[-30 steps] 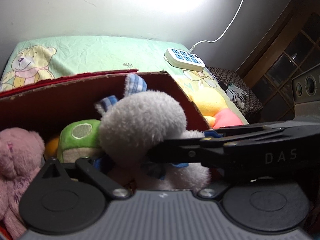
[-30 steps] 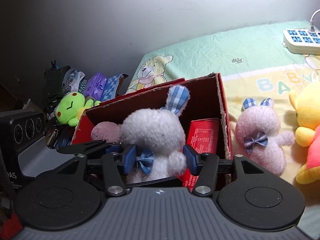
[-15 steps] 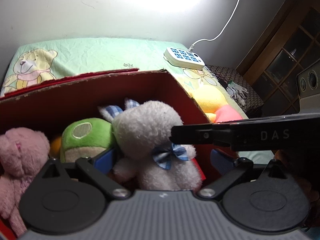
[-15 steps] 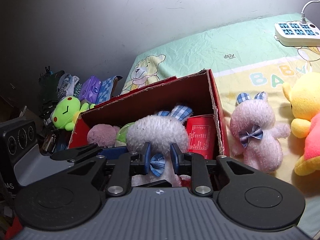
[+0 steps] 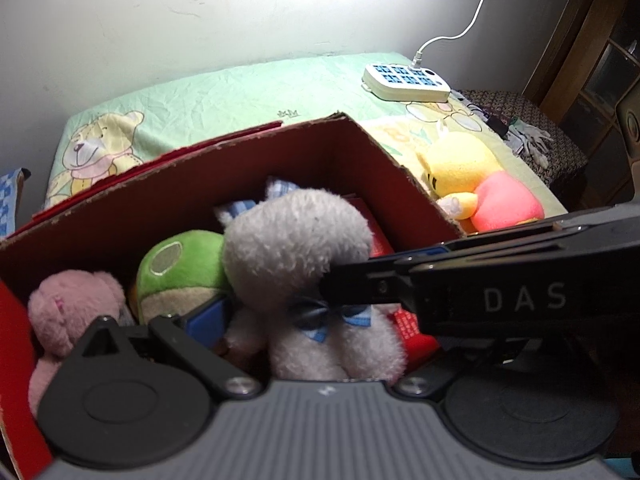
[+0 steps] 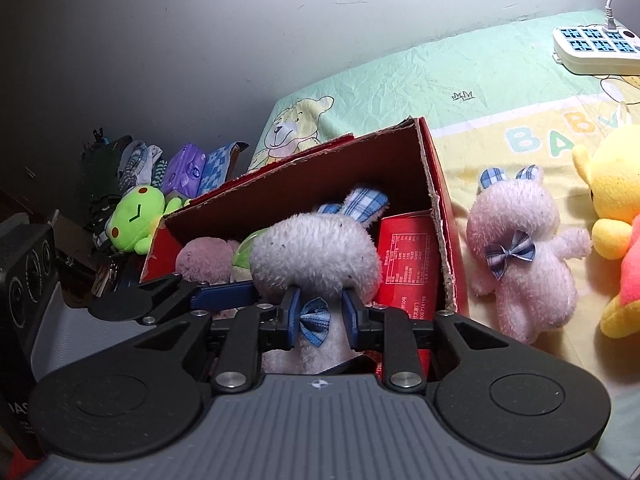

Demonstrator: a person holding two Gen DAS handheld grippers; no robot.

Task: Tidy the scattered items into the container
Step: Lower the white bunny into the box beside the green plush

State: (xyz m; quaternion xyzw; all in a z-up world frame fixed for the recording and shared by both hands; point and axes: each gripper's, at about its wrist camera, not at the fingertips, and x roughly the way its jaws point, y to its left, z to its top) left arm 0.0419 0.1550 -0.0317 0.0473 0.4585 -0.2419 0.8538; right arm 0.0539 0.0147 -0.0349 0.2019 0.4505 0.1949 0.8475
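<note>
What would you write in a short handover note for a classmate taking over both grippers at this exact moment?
Right gripper: shut on the white bunny at its neck, inside the red box.
Left gripper: open, at the bunny's sides, not pressing.
Done: pink teddy, green plush and red packet are in the box.
Left: release the bunny, then box the pink bunny and yellow bear lying on the sheet.

Red box (image 6: 444,216), white rabbit (image 6: 316,256) with blue-checked ears.
</note>
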